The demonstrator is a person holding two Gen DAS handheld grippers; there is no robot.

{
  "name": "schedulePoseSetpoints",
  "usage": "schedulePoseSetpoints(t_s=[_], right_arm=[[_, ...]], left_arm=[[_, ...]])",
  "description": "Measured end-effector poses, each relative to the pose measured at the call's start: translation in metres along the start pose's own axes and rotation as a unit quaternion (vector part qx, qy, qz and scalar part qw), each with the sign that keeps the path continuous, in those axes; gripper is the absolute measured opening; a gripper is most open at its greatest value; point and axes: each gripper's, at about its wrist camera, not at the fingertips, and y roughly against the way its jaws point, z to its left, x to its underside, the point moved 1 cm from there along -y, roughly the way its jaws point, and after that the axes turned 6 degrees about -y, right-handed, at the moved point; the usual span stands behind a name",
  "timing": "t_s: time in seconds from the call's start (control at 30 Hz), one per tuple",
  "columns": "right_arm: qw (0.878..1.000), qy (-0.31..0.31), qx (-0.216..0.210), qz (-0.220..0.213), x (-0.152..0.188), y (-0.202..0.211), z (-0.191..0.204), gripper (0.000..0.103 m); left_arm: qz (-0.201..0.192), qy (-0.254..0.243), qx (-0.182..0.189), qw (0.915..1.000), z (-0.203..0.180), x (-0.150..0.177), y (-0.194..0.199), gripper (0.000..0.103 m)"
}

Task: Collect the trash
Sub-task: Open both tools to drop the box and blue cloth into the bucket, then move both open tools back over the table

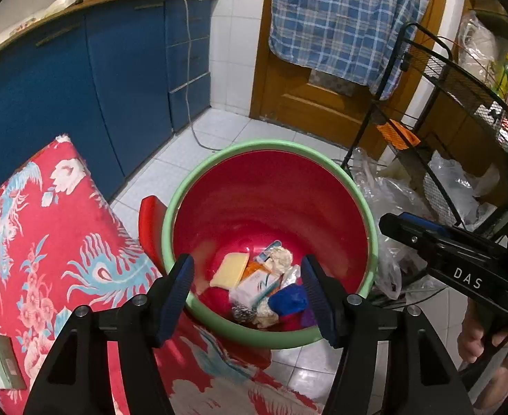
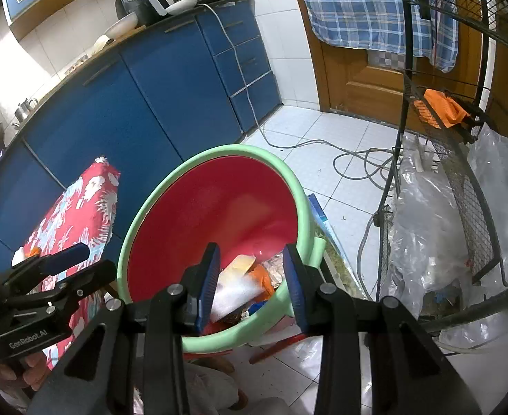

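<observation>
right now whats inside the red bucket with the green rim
The red bucket holds a trash pile: a yellow sponge, a crumpled tissue, a white packet and something blue. Whatever lies beneath the pile is covered.

Left gripper [image 1: 247, 294]: black, blue pads apart, nothing between them, over the bin.
Bin: red plastic bucket with green rim [image 1: 185, 186], holding mixed trash [image 1: 261, 287].
Left side: red floral cloth [image 1: 53, 235].
Right edge: right gripper [image 1: 392, 223], hand-held.
</observation>
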Motion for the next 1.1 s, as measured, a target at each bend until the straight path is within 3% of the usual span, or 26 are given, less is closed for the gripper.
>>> schedulePoseSetpoints(t_s=[0.47,0.73,1.1], right_arm=[[1.0,0.008,-0.015,-0.002,0.005,0.009,0.011,0.04],[0.999,0.021,-0.032,0.0,0.008,0.013,0.031,0.04],[0.997,0.058,-0.057,0.006,0.016,0.014,0.072,0.041]], left_arm=[[-0.001,0.053,-0.022,0.9984,0.031,0.015,0.027,0.066],[-0.006,0.082,-0.071,0.9941,0.063,0.031,0.055,0.066],[-0.019,0.135,-0.13,0.9821,0.121,0.056,0.094,0.066]])
